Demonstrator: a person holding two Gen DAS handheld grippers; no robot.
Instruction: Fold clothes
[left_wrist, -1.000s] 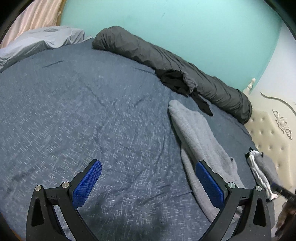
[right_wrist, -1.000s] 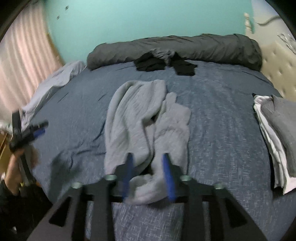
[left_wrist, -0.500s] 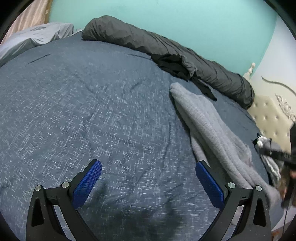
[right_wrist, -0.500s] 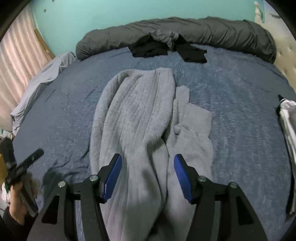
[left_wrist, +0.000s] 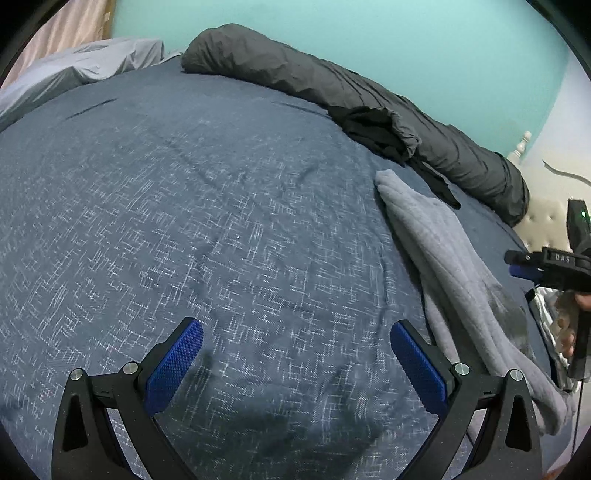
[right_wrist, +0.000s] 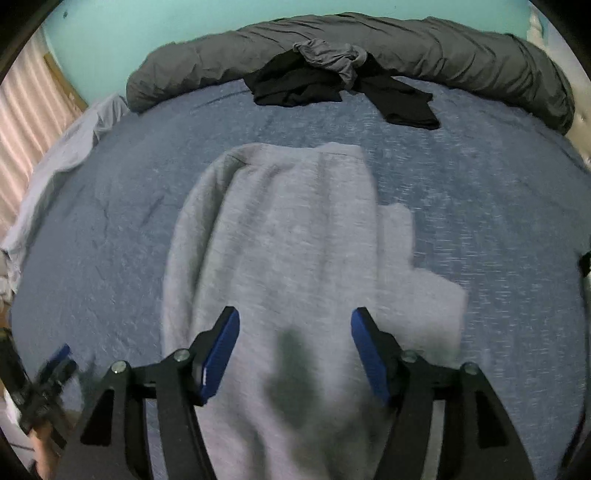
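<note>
While both sets of tongs hang over the bed, neither has hold of anything. The left tongs are spread wide, blue pads far apart, with nothing but the dark blue speckled bedspread between them. The grey garment lies off to their right, stretched out long on the cover, its near end trailing toward the bed edge.

From the right wrist camera, the right tongs are also spread apart, parked right above that same grey garment, which runs lengthwise away from the camera with a flap sticking out on its right side. There's a dark shadow on the fabric between the pads. Can't tell if the fingertips actually touch the cloth, the shot is kinda blurry.

Further back, a pile of black clothes sits on the bedspread up against a long rolled dark grey duvet along the teal wall. A light grey sheet is bunched at the far left corner of the bed, next to a pink curtain. The left camera also catches the right tongs at its right edge, just past the garment.
</note>
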